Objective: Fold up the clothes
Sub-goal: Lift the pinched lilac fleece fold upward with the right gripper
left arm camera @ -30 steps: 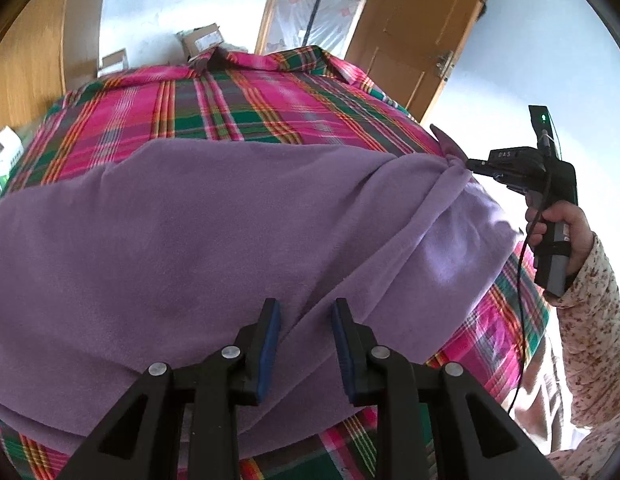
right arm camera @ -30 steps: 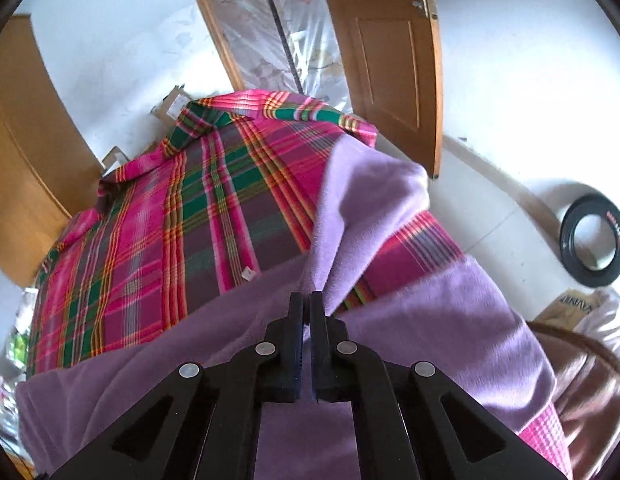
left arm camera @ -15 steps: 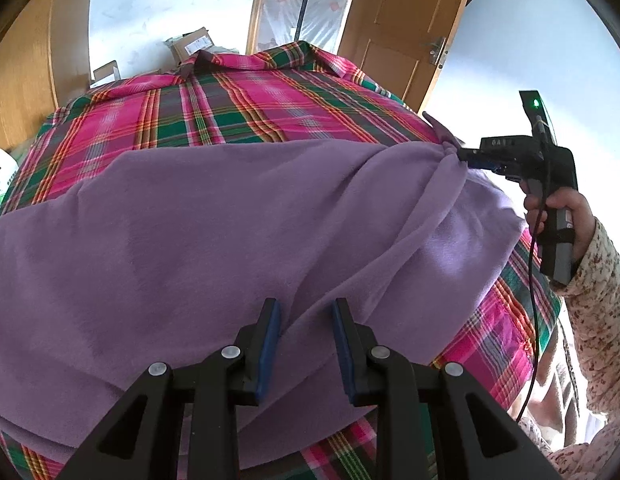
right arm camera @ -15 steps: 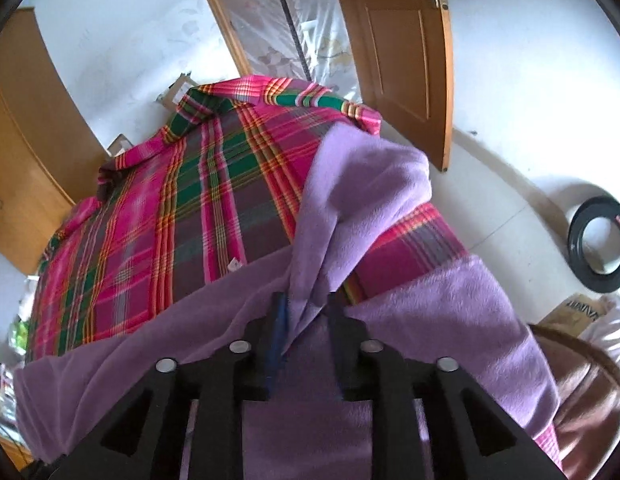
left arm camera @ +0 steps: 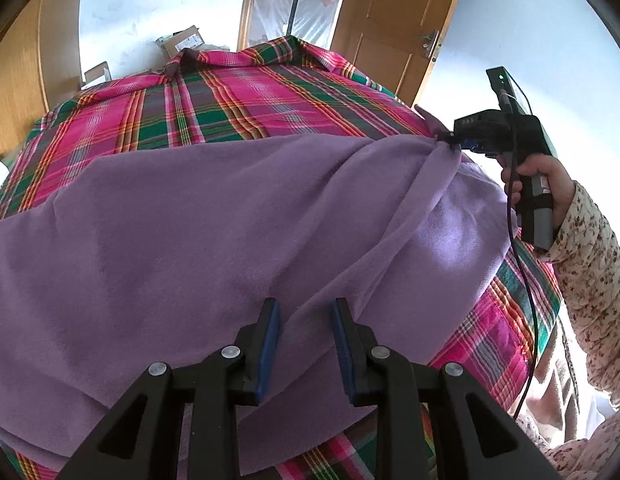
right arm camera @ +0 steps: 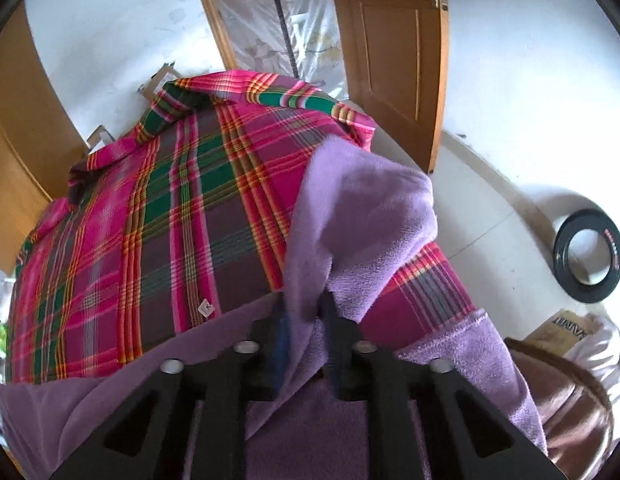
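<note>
Right gripper [right arm camera: 304,312] pinching purple garment [right arm camera: 361,216] edge.

White walls [right arm camera: 529,60] close the room, bright with daylight. At twelve o'clock a wooden door frame [right arm camera: 208,12] holds a panel covered in clear plastic sheeting [right arm camera: 270,8]; just right of it a brown wooden door [right arm camera: 393,40] with a metal latch stands open. A wooden cabinet [left arm camera: 18,92] fills the nine o'clock side, cardboard boxes [left arm camera: 182,42] against the far wall. The pale tiled floor [right arm camera: 489,216] carries a black ring [right arm camera: 588,255] at three o'clock.
</note>
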Demonstrator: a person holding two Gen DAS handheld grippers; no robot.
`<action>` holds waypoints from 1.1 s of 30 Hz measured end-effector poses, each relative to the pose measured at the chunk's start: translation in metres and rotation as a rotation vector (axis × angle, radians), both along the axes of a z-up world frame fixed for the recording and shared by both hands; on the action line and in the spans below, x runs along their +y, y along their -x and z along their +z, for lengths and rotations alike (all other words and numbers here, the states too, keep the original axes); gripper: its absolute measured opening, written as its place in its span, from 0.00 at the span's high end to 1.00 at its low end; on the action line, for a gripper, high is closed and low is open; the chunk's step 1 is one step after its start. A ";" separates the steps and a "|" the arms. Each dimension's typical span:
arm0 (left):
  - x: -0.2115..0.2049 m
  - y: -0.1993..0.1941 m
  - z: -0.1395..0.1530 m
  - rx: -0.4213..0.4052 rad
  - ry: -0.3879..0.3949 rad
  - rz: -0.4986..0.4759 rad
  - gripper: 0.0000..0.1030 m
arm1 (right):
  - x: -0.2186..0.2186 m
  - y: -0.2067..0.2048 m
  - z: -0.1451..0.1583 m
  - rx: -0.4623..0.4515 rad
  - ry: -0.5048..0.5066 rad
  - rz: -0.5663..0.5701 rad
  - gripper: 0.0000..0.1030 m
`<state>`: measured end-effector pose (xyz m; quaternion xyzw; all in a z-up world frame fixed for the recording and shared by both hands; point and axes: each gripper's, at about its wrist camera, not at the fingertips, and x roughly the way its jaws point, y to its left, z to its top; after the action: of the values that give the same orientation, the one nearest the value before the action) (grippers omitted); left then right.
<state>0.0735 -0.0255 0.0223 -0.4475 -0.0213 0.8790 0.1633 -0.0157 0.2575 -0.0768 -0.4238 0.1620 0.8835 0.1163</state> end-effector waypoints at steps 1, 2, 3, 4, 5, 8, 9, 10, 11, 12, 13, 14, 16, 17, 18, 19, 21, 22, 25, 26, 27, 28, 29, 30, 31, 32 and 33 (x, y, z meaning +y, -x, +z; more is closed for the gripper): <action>0.001 0.000 0.000 0.002 0.006 -0.001 0.74 | 0.001 -0.002 0.001 0.011 0.005 0.002 0.92; 0.003 0.000 0.000 0.005 0.015 -0.002 0.74 | 0.002 -0.004 0.001 0.021 0.010 0.005 0.93; 0.005 -0.001 0.001 0.009 0.026 -0.006 0.74 | 0.003 -0.006 0.002 0.032 0.015 0.007 0.93; 0.007 -0.001 0.001 0.014 0.037 -0.011 0.74 | 0.003 -0.008 0.004 0.042 0.017 0.009 0.93; 0.010 -0.001 0.001 0.019 0.049 -0.016 0.74 | 0.004 -0.011 0.006 0.055 0.024 0.008 0.93; 0.018 -0.002 0.002 0.036 0.085 -0.032 0.74 | 0.007 -0.019 0.012 0.077 0.039 0.004 0.93; 0.021 -0.002 0.002 0.042 0.097 -0.040 0.74 | 0.007 -0.021 0.013 0.081 0.041 0.004 0.93; 0.024 -0.003 0.002 0.046 0.110 -0.051 0.74 | 0.008 -0.023 0.014 0.084 0.045 0.002 0.93; 0.027 -0.003 0.002 0.051 0.123 -0.062 0.74 | 0.009 -0.024 0.014 0.087 0.050 0.001 0.93; 0.030 -0.004 0.002 0.056 0.135 -0.073 0.74 | 0.011 -0.026 0.015 0.091 0.054 0.000 0.93; 0.033 -0.004 0.002 0.058 0.147 -0.082 0.74 | 0.012 -0.028 0.015 0.097 0.063 -0.002 0.93; 0.036 -0.006 0.003 0.062 0.155 -0.091 0.74 | 0.013 -0.029 0.015 0.098 0.065 -0.002 0.93; 0.040 -0.010 0.005 0.076 0.163 -0.114 0.74 | 0.014 -0.030 0.015 0.101 0.070 -0.002 0.93; 0.042 -0.011 0.006 0.082 0.172 -0.119 0.74 | 0.015 -0.031 0.015 0.103 0.073 -0.002 0.93; 0.044 -0.011 0.006 0.082 0.183 -0.123 0.74 | 0.016 -0.031 0.015 0.104 0.075 -0.002 0.93; 0.046 -0.010 0.005 0.076 0.195 -0.129 0.74 | 0.017 -0.032 0.015 0.105 0.078 -0.002 0.93; 0.051 -0.009 0.003 0.073 0.225 -0.140 0.74 | 0.018 -0.033 0.015 0.108 0.082 -0.002 0.93; 0.054 -0.009 0.001 0.074 0.244 -0.148 0.74 | 0.019 -0.034 0.015 0.109 0.085 -0.002 0.93; 0.060 -0.007 -0.001 0.085 0.264 -0.158 0.74 | 0.020 -0.035 0.015 0.116 0.086 -0.001 0.93; 0.061 -0.005 -0.001 0.086 0.264 -0.160 0.74 | 0.020 -0.036 0.016 0.120 0.085 0.000 0.93; 0.061 -0.003 -0.001 0.084 0.263 -0.163 0.74 | 0.020 -0.036 0.016 0.124 0.085 0.001 0.93; 0.062 -0.002 -0.001 0.084 0.264 -0.165 0.74 | 0.021 -0.037 0.017 0.128 0.084 0.002 0.93; 0.062 -0.002 -0.002 0.085 0.267 -0.168 0.74 | 0.021 -0.037 0.017 0.132 0.084 0.003 0.93; 0.062 -0.001 -0.002 0.086 0.268 -0.172 0.74 | 0.021 -0.038 0.018 0.136 0.084 0.004 0.93; 0.062 -0.001 -0.002 0.088 0.264 -0.173 0.75 | 0.021 -0.038 0.019 0.140 0.083 0.005 0.93; 0.061 0.000 -0.001 0.089 0.254 -0.171 0.79 | 0.022 -0.039 0.019 0.144 0.083 0.006 0.93; 0.059 0.001 0.000 0.090 0.242 -0.164 0.92 | 0.022 -0.039 0.020 0.148 0.082 0.007 0.93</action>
<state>0.0722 0.0334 0.0220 -0.4241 0.1287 0.8781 0.1803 0.0237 0.2794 -0.0572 -0.3624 0.2049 0.9054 0.0835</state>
